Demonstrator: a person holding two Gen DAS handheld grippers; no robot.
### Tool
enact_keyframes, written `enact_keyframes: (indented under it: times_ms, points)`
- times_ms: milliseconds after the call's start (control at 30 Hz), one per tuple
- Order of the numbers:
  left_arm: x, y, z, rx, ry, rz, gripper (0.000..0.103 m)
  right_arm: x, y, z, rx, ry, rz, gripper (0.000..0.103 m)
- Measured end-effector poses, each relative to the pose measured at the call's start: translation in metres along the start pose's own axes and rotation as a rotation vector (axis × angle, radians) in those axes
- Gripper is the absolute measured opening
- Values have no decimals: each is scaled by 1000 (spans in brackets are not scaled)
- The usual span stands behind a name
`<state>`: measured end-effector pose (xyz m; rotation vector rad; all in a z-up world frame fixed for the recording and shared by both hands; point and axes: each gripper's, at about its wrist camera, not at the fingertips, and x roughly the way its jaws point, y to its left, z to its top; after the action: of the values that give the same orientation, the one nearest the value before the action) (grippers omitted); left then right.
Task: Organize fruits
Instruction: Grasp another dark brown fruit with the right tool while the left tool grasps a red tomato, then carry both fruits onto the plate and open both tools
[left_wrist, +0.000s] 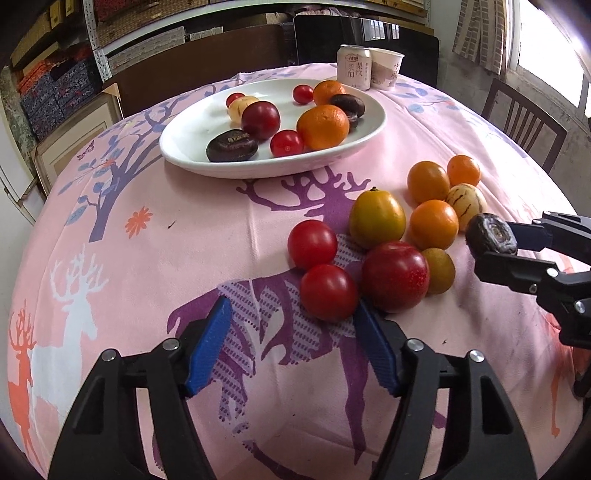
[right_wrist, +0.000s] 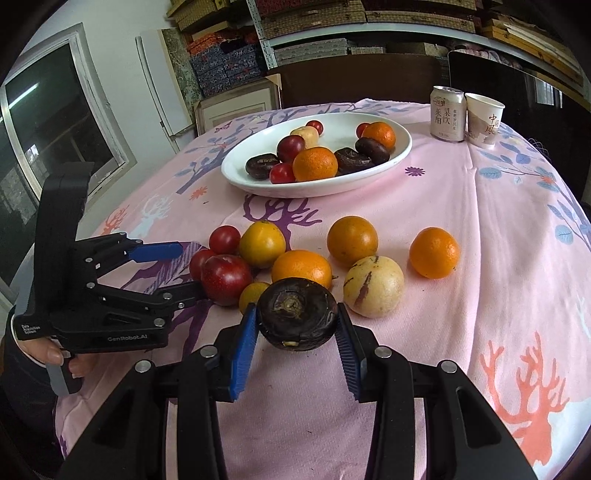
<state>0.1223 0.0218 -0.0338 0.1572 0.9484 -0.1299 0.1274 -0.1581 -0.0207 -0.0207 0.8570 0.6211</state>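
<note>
A white plate (left_wrist: 184, 147) at the back of the table holds several fruits; it also shows in the right wrist view (right_wrist: 400, 147). A loose pile of tomatoes, oranges, a red apple (left_wrist: 395, 275) and a striped pale melon (right_wrist: 373, 286) lies on the pink cloth. My right gripper (right_wrist: 297, 328) is shut on a dark brown water chestnut (right_wrist: 297, 314), held just above the cloth beside the pile; it also shows in the left wrist view (left_wrist: 491, 234). My left gripper (left_wrist: 295, 332) is open and empty, its fingers just short of a red tomato (left_wrist: 328, 291).
A drink can (left_wrist: 353, 66) and a paper cup (left_wrist: 387, 68) stand behind the plate. A wooden chair (left_wrist: 524, 122) stands at the table's right side. Shelves with boxes line the back wall.
</note>
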Motion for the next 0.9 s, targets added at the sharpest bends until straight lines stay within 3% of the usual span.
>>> enact_keyframes:
  times_ms: [67, 133, 167, 333, 467, 600, 700, 900]
  points:
    - [2, -3, 1, 4, -17, -17, 53, 0, -1, 0, 4, -2, -3, 42]
    - [1, -8, 2, 23, -28, -52, 35, 0, -1, 0, 6, -7, -8, 42]
    - [-1, -11, 2, 34, -30, -52, 31, -1, -1, 0, 6, -12, -8, 42]
    - [-11, -13, 1, 35, -51, -45, 31, -8, -7, 1, 25, -53, -24, 42]
    - [-26, -7, 5, -10, -105, -59, 31, -13, -13, 3, 51, -87, -36, 42]
    - [-33, 0, 12, -59, -109, -24, 31, -22, -17, 6, 70, -149, -60, 42]
    - [-41, 8, 19, -109, -105, -43, 31, -41, -15, 13, 86, -220, -69, 42]
    - [-60, 19, 52, -136, -142, -23, 31, -63, -2, 46, 35, -275, -61, 42]
